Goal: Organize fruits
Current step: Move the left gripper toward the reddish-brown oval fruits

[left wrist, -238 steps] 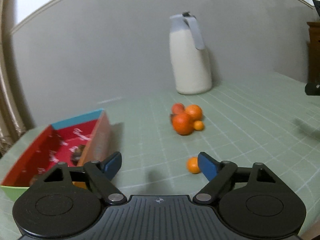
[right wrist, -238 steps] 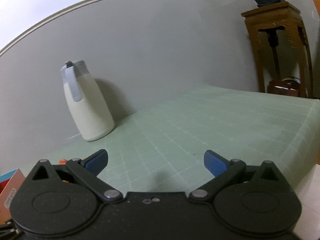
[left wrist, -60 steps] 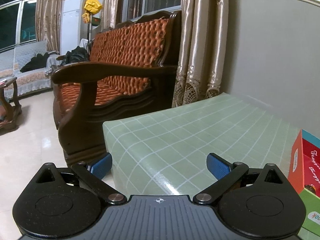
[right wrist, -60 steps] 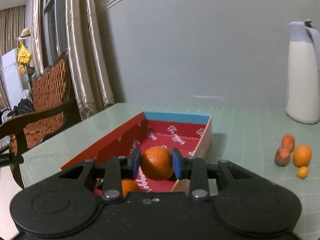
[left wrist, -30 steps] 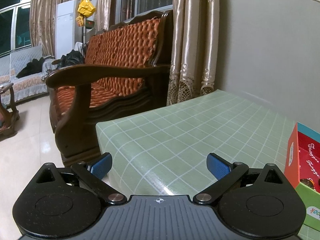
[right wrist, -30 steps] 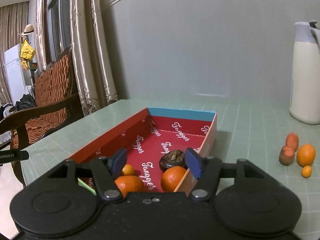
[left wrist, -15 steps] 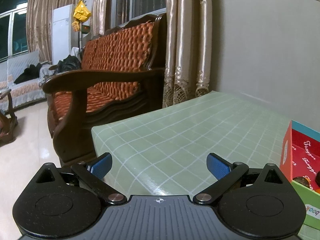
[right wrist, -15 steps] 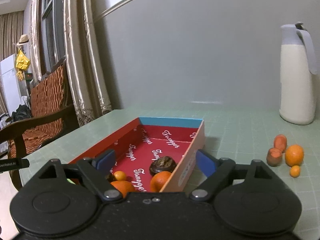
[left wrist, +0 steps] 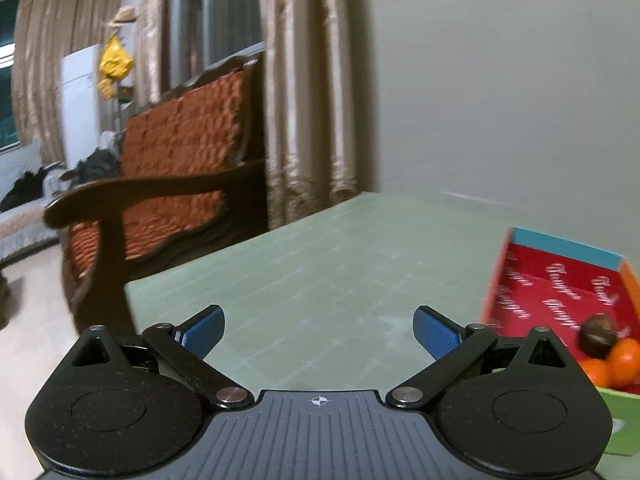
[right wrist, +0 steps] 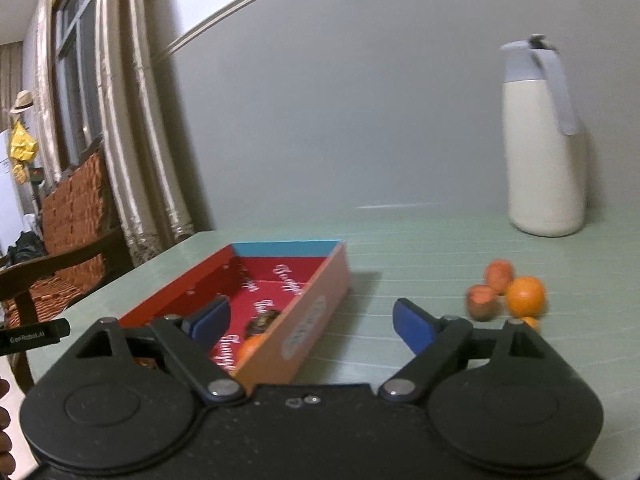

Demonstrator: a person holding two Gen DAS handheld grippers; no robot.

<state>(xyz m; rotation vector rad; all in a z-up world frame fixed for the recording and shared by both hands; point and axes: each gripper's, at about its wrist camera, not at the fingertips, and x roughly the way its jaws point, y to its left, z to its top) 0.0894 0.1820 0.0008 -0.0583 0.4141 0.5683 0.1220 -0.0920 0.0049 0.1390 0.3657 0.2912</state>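
One red box [right wrist: 320, 280] on the table. Inside it, the left view shows two oranges [left wrist: 622, 362] and one dark round fruit [left wrist: 598, 334]. Out on the table to the right sits a cluster [right wrist: 506, 292] of four orange-toned fruits. One white jug [right wrist: 540, 148] stands far right. Two grippers, each with two blue pads.

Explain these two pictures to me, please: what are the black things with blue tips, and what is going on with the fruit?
Each picture comes from a camera mounted on a hand-held pincer tool, one per hand. The left gripper and the right gripper are both open and hold nothing. On the green table sits a red box containing oranges and one dark fruit. A few loose fruits lie on the table to its right, near a white jug. The job is sorting fruit into the box.
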